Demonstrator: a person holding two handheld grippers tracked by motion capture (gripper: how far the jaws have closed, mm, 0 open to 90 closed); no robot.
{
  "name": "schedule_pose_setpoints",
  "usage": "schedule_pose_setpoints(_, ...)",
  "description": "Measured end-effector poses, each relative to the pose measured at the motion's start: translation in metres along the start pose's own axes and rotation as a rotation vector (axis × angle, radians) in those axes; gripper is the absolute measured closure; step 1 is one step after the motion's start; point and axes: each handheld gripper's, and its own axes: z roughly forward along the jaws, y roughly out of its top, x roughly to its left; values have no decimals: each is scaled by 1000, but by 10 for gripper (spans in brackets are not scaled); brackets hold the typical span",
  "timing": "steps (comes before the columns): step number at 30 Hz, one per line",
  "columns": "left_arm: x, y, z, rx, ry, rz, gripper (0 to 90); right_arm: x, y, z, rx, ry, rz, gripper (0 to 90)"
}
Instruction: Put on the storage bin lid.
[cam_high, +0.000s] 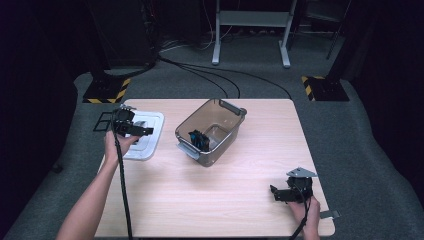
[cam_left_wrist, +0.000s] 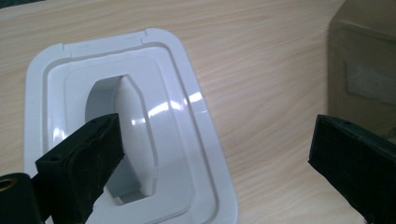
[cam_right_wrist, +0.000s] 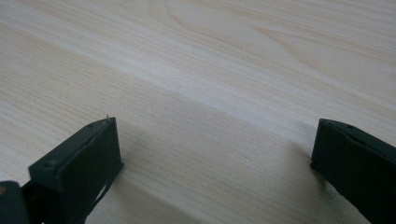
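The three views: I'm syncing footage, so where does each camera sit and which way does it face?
High view: above the person's side, looking forward and down on the table; forearms, left gripper, right gripper.
Left gripper view: rides that gripper, facing the white lid; open jaws.
Right gripper view: low, facing bare wood; open jaws.
Shared: high and left views show lid and bin.

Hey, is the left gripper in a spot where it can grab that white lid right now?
Probably yes. The left gripper hangs over the white lid with its jaws wide open, and nothing lies between them. The brown bin stands off to the side.
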Motion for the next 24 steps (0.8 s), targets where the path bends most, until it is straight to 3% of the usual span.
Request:
schedule_pose_setpoints(7, 16, -10, 15, 17, 37, -59, 42, 0, 0, 0, 0, 0, 0, 4)
schedule_pose_setpoints(15, 31, -18, 33, 52, 105, -92, 100, 0, 0, 0, 0, 0, 0, 4)
schedule_pose_setpoints(22, 38, -25, 51, 99, 124, -132, 118, 0, 0, 0, 0, 0, 0, 4)
schedule_pose_setpoints(24, 40, -27, 54, 103, 127, -161, 116, 0, 0, 0, 0, 0, 0, 4)
